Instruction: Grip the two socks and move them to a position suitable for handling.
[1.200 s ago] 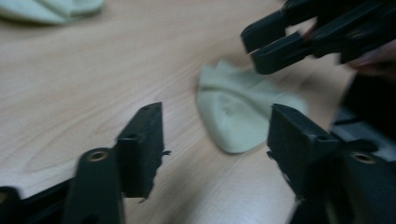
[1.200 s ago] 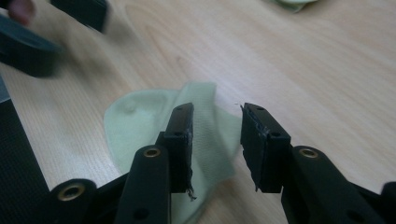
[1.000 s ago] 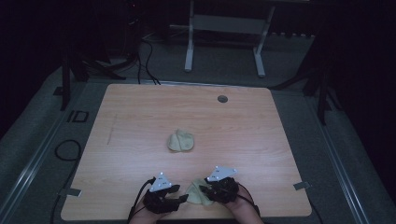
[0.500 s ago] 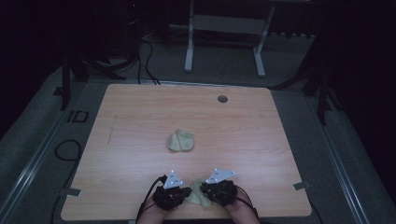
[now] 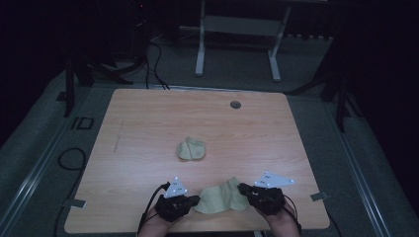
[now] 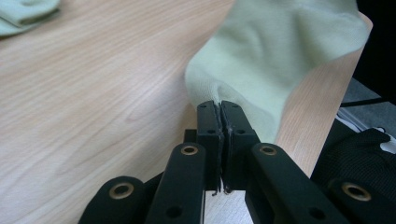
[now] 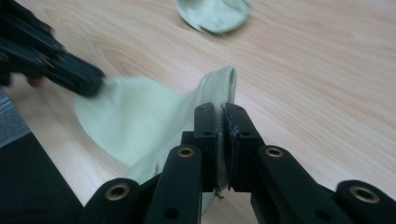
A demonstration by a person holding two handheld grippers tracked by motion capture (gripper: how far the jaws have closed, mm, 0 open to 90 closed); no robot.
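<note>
Both tongs pinch one pale green sock (image 5: 220, 199): the left gripper (image 5: 193, 200) has just closed on its left edge, the right gripper (image 5: 243, 189) on its ribbed cuff, stretching it near the table's (image 5: 148, 128) front edge, in front of a balled sock (image 5: 191, 149). Light, limp and stretchy, it will sag between grips; hems give the surest hold.

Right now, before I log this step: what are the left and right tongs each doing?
Left tongs: closed on the pale green sock.
Right tongs: closed on the same sock's ribbed edge.
</note>
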